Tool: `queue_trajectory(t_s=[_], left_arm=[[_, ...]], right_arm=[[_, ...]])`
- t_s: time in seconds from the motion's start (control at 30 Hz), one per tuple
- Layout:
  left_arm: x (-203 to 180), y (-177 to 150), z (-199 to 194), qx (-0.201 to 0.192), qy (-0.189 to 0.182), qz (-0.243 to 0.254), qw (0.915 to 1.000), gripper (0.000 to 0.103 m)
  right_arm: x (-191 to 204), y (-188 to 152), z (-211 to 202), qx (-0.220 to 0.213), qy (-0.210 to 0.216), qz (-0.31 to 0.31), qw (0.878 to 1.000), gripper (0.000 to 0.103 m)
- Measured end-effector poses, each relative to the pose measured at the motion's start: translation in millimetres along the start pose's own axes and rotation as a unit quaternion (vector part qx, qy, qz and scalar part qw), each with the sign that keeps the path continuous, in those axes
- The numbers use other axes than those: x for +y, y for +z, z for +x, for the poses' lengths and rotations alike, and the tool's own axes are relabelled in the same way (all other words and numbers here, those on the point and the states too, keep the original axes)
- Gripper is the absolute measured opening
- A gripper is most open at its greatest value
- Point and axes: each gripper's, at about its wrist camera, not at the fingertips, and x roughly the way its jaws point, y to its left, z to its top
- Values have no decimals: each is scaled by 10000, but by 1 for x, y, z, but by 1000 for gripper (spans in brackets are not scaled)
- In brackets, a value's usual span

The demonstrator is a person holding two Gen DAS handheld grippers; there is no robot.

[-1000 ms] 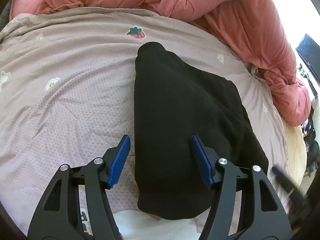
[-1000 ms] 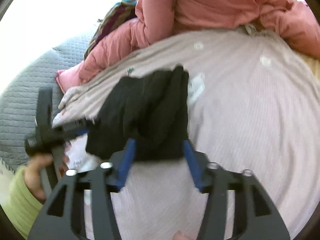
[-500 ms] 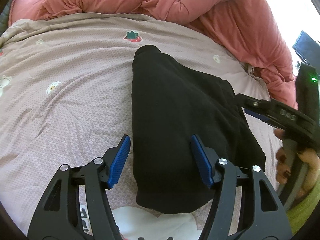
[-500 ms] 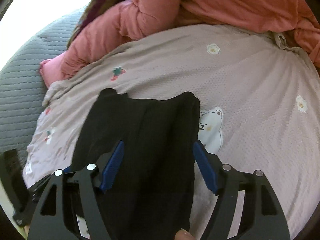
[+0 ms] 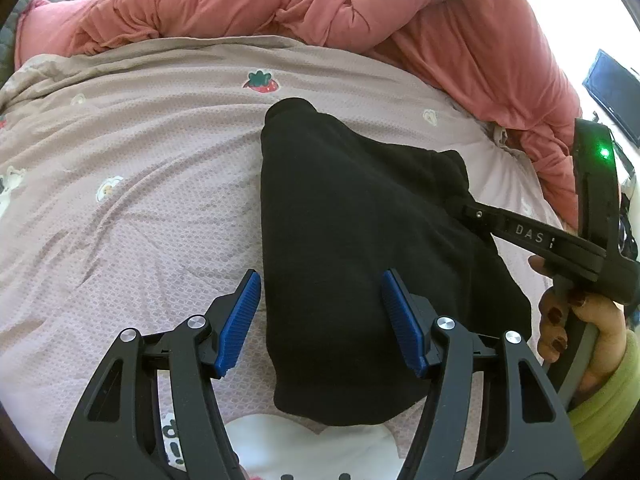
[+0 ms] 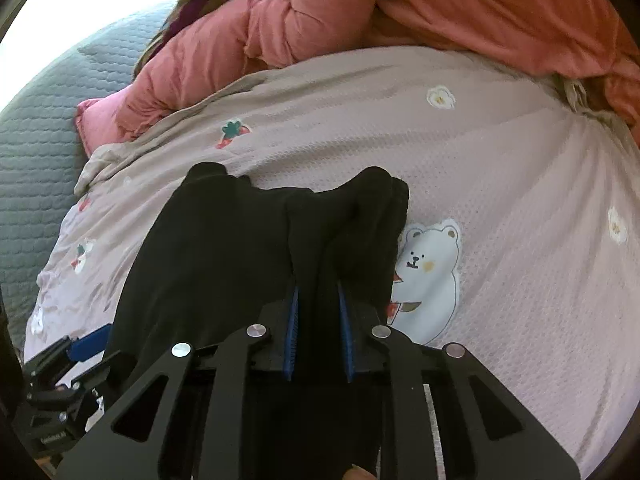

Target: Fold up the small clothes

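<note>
One black garment (image 5: 352, 240), lying flat on the pink printed sheet (image 5: 140, 208), just this side of the strawberry print (image 5: 262, 82). Two grippers on it. Left gripper (image 5: 320, 320) spread wide above the garment's near left edge, blue pads (image 5: 240, 320) clear of the cloth, gripping nothing. Right gripper (image 6: 318, 332) narrow, jaws just closed in, blue pads pinching a raised fold at the garment's right edge; in the left view its black arm marked "DAS" (image 5: 532, 236) reaching in from the right to that same corner. One hand (image 5: 576, 332) with dark nails on the right gripper's handle, green sleeve (image 5: 608, 408) behind it.

Around the garment: one bear print (image 6: 426, 276) just to its right, touching the bunched edge; several small flower prints (image 6: 440, 98) scattered on the sheet. One salmon quilt (image 5: 320, 4) heaped beyond the strawberry and curling down the right side, well apart from the garment. Grey quilted cover (image 6: 36, 128) beyond the sheet's left edge. Dark screen (image 5: 612, 92) far right, past the quilt. Nothing lying across the garment but the right gripper's fingers. No containers in view.
</note>
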Motion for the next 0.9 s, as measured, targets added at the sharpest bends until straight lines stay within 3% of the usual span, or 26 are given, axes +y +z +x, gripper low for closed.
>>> queue_trajectory(t_s=[0.4,0.67,0.9], left_arm=[[-11,-2,-6,4,-202,170,9997,58],[-12,-7,6,140,-33,173,9997,68],[-7,-9,6,171,-101,132,9997,69]], right_arm=[[-8,6,-40,-608,100,-18,9981,13],[-22,-7,-2,-123,-243,24,9996,14],[-23,-10,-9,-179,-400,52,9990,22]])
